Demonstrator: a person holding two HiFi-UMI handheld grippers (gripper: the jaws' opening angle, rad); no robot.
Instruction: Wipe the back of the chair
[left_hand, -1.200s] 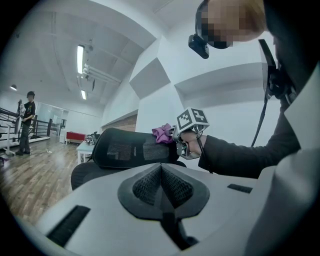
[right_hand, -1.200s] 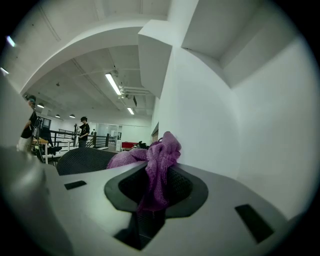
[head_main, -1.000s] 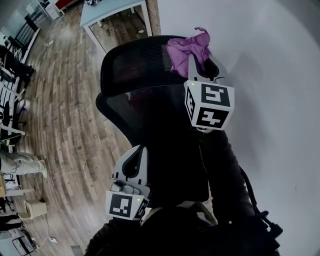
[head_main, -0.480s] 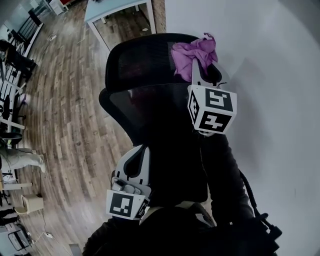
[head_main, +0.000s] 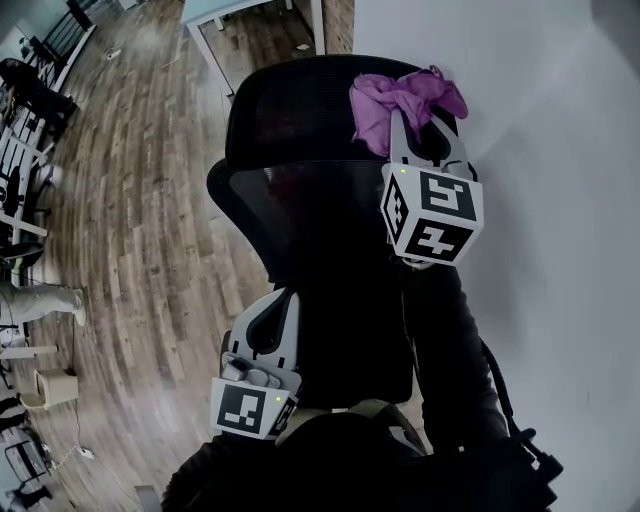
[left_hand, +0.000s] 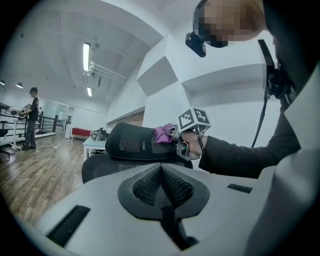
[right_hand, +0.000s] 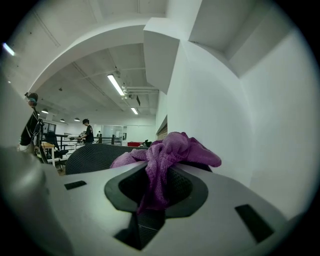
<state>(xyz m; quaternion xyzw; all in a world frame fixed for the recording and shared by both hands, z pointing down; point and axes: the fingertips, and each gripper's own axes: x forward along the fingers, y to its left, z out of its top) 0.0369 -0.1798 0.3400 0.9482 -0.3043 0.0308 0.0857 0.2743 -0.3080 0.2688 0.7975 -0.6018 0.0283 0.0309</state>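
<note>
Since a second ago the right gripper has slid rightward along the top of the black mesh chair, with the purple cloth against its upper edge. The left gripper hangs low beside the chair's back.

Left gripper view: jaws closed together, nothing between them.

Right gripper view: jaws clamped on the cloth, which bunches above them.

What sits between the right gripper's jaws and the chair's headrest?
A purple cloth, clamped in the right gripper and bunched at the upper corner of the headrest. The right gripper view shows the grip, the head view the placement.
</note>
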